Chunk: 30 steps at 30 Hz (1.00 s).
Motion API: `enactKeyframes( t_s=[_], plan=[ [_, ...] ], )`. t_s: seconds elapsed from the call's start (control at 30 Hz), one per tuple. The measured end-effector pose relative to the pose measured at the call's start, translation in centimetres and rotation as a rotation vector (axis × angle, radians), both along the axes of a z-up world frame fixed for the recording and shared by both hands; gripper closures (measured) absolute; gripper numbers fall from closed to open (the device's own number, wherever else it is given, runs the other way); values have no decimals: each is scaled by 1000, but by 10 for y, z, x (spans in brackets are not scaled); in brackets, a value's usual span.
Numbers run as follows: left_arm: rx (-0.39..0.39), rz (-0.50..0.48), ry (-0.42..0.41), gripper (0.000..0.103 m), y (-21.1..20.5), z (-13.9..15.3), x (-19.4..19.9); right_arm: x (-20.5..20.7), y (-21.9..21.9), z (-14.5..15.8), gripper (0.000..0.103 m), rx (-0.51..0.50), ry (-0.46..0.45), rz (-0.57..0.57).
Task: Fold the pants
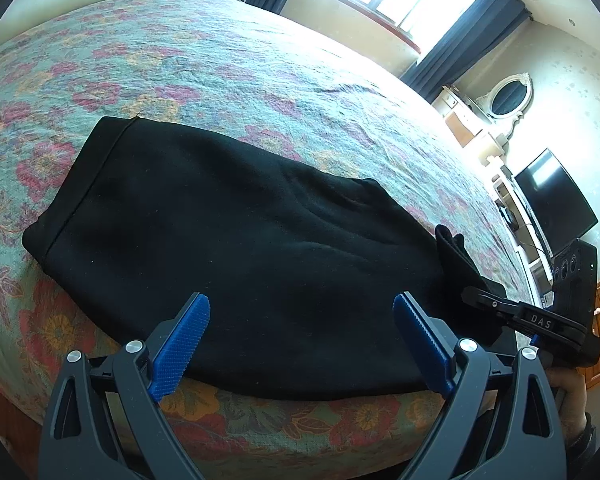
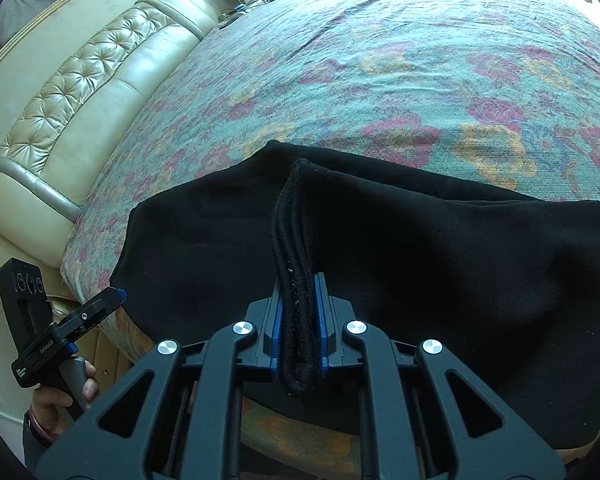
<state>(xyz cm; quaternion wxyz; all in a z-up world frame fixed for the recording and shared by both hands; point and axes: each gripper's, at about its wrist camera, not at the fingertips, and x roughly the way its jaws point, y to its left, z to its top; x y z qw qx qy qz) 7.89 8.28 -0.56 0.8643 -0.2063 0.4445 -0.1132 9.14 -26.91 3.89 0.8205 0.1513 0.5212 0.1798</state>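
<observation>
Between my right fingers sits a thick, rolled edge of the black pants (image 2: 380, 248); my right gripper (image 2: 299, 320) is clamped tight on that bunched hem, the blue pads (image 2: 277, 332) pressing it from both sides. From the pinch, the ridge of fabric runs straight ahead of my fingertips and rises a little off the rest of the cloth. The garment spreads flat to either side of that ridge, lying on the floral bedspread (image 2: 380, 80), its near edge hanging at the bed's border just under my fingers.

My left gripper (image 1: 302, 334) stands wide, nothing between its blue pads (image 1: 180, 348), and it hovers over the near edge of the pants (image 1: 220, 240). Ahead of those fingers the black cloth stretches across the bedspread (image 1: 220, 60), with a stitched hem at its far-left end (a seam line runs along it). Off to the right of my left fingers I see the right gripper (image 1: 470, 294) from the side, holding a lifted fold of the same fabric.

Beyond the cloth, left of my right fingers, is a cream tufted headboard (image 2: 80, 100). Far right of my left fingers are a dark television (image 1: 556, 204) and an oval mirror (image 1: 508, 94).
</observation>
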Motion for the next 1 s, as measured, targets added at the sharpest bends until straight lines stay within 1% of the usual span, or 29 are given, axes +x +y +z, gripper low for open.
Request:
enactKeyframes(
  t_s=[0.17,0.4,0.63,0.7,0.77,0.83,0.9,1.0],
  plan=[
    [3,7,0,11,0,0,0,0,8,-9,90,-23,3,5],
    [3,6,5,11,0,-3,3,-2,11,-11,90,-26,-5,-4],
    [1,-1,-4,11,-2,-3,4,-3,25,-16,89,-37,-6,8],
    [2,-3,-5,11,-2,-4,4,-3,27,-21,86,-34,2,5],
    [2,-5,-4,11,-2,-4,4,-3,26,-27,72,17,23,-5],
    [3,-4,-3,11,-2,-5,4,-3,24,-34,66,90,59,-20],
    [2,-2,0,11,-1,-6,4,-5,24,-39,64,122,69,-26],
    [1,0,3,11,-1,-7,5,-9,22,-44,59,165,66,-31]
  ],
)
